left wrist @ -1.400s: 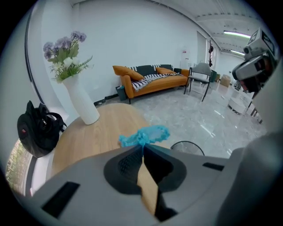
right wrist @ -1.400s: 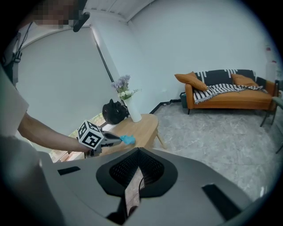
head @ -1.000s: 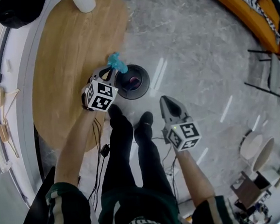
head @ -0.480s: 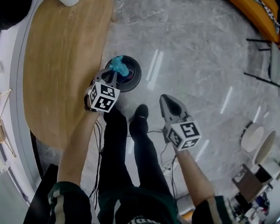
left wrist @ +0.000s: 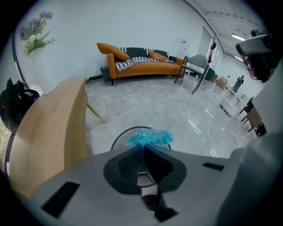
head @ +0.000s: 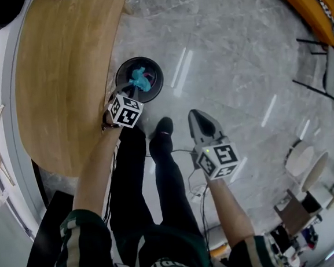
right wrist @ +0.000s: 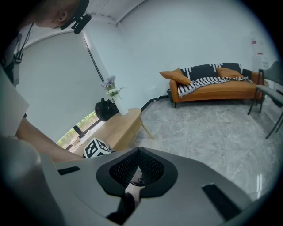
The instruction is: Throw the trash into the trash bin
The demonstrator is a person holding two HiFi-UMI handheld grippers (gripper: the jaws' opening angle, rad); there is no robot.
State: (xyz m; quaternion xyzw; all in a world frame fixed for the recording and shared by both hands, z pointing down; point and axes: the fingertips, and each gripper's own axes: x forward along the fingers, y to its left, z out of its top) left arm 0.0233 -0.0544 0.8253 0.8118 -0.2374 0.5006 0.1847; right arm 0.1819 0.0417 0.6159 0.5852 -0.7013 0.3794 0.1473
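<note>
My left gripper (head: 134, 90) is shut on a crumpled blue scrap of trash (head: 139, 79), held just above the mouth of the round black trash bin (head: 151, 67) on the floor beside the table. In the left gripper view the blue trash (left wrist: 149, 137) sticks out past the closed jaw tips, with the bin's rim (left wrist: 118, 137) right behind it. My right gripper (head: 198, 120) hangs over the bare floor to the right of the person's shoe, shut and holding nothing; in the right gripper view its jaws (right wrist: 138, 152) meet at the tips.
An oval wooden table (head: 57, 75) stands close to the bin's left side. The person's legs and black shoe (head: 163, 128) are between the two grippers, with cables on the floor. An orange sofa (left wrist: 141, 64) and chairs stand far across the grey marble floor (head: 230, 55).
My left gripper has gone down and forward with the blue trash, from beside the bin's near edge to over its opening. The right gripper has drifted slightly forward.
</note>
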